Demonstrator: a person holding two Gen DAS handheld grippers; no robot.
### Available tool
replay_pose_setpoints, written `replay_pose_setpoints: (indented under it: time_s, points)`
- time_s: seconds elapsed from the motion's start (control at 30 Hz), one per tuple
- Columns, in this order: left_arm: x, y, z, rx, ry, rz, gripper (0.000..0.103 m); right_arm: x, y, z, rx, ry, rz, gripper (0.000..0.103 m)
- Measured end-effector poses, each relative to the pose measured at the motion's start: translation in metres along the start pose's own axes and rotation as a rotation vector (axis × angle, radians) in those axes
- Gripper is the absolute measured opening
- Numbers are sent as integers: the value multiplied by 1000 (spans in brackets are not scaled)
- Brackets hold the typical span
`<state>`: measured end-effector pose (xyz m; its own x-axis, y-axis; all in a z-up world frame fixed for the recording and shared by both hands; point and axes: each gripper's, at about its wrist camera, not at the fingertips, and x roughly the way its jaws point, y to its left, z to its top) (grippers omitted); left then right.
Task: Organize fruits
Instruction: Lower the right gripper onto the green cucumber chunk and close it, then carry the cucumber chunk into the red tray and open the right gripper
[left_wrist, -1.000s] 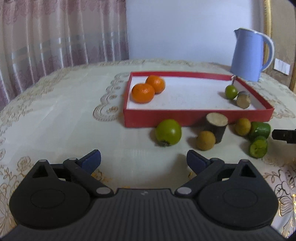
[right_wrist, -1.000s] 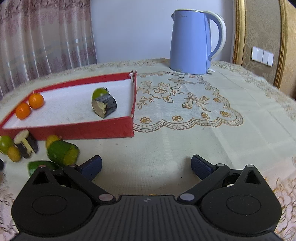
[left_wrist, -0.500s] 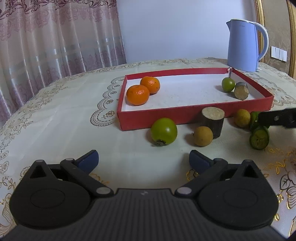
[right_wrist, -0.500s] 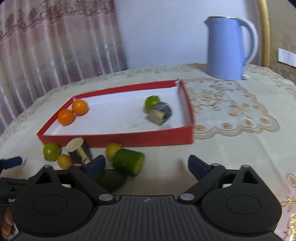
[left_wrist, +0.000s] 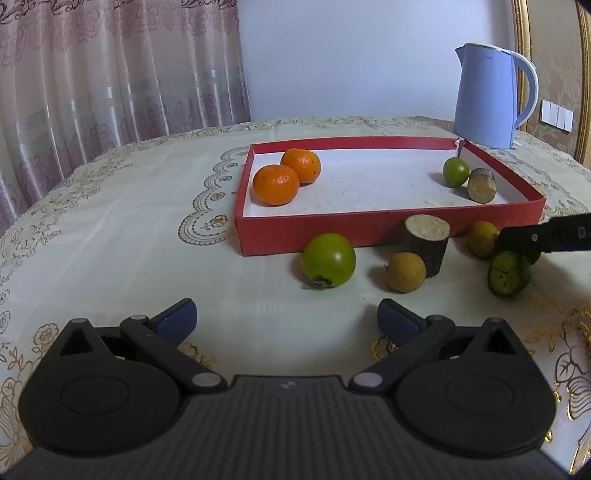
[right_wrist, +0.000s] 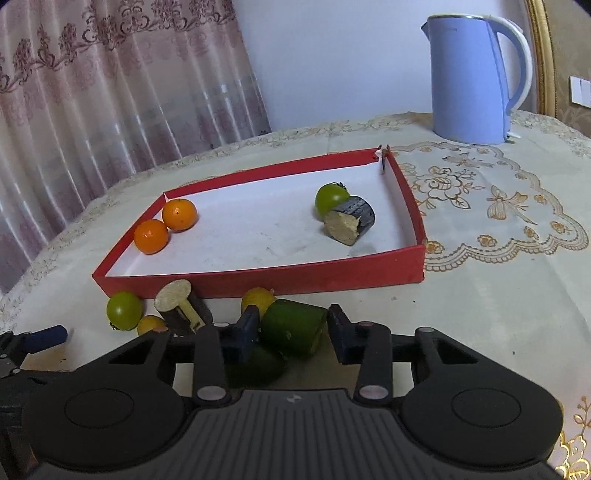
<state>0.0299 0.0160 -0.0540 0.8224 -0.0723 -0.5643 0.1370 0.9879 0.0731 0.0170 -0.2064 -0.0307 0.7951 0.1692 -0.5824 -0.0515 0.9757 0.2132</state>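
- The right gripper (right_wrist: 291, 334) has its jaws closing around a green cucumber chunk (right_wrist: 293, 326) that lies on the tablecloth (right_wrist: 480, 314) just in front of the red tray's (right_wrist: 258, 282) near wall.
- Its left pad (right_wrist: 245, 334) touches the chunk's side; the right pad (right_wrist: 340, 332) stands just beside the cut end, and contact there cannot be made out, so the grip is not yet firm.
- A second green piece (right_wrist: 258, 365) lies partly hidden under the left finger and the chunk.
- A small yellow fruit (right_wrist: 256, 299) sits just behind the chunk, against the tray wall.
- The left gripper (left_wrist: 286, 319) is released, jaws wide apart with nothing between them, over bare cloth near the table's front edge.
- Ahead of it, outside the tray's near wall: a green persimmon (left_wrist: 328, 258), a brown round fruit (left_wrist: 406, 271) and a dark sugarcane stub (left_wrist: 426, 243).
- Inside the tray, two oranges (left_wrist: 275, 184) sit in the left corner; a small green fruit (left_wrist: 456, 171) touches another cane stub (left_wrist: 481, 190) near the right wall.
- In the left view, the right gripper's finger (left_wrist: 546, 236) covers most of the chunk.
- A blue kettle (right_wrist: 476, 77) stands beyond the tray's far right corner.
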Motion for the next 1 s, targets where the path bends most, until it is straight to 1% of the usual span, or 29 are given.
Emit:
replay_pose_setpoints:
  time_s: [0.07,0.2,0.33,0.43,0.57,0.77,0.87,1.0]
  points:
    - [0,0,0,-1,0,0,103,-4,4,-2,-31,-18,-20,39]
    - [0,0,0,-1,0,0,103,-19,9,-1,-111,-91,-88,39]
    - [0,1,0,-5,3,-3,103,-33,11,10,-182,-169,-134,39]
    - [0,2,0,-10,4,-7,103,-33,12,20,-211,-198,-158,39]
    - [0,3,0,-19,7,-13,103,-22,14,32,-231,-197,-152,39]
    - [1,4,0,-28,9,-19,103,11,28,46,-307,-148,-133,39]
    - [1,5,1,-36,12,-24,103,30,37,49,-364,-118,-148,39]
    - [2,7,1,-45,13,-31,103,51,40,50,-400,-80,-166,39]
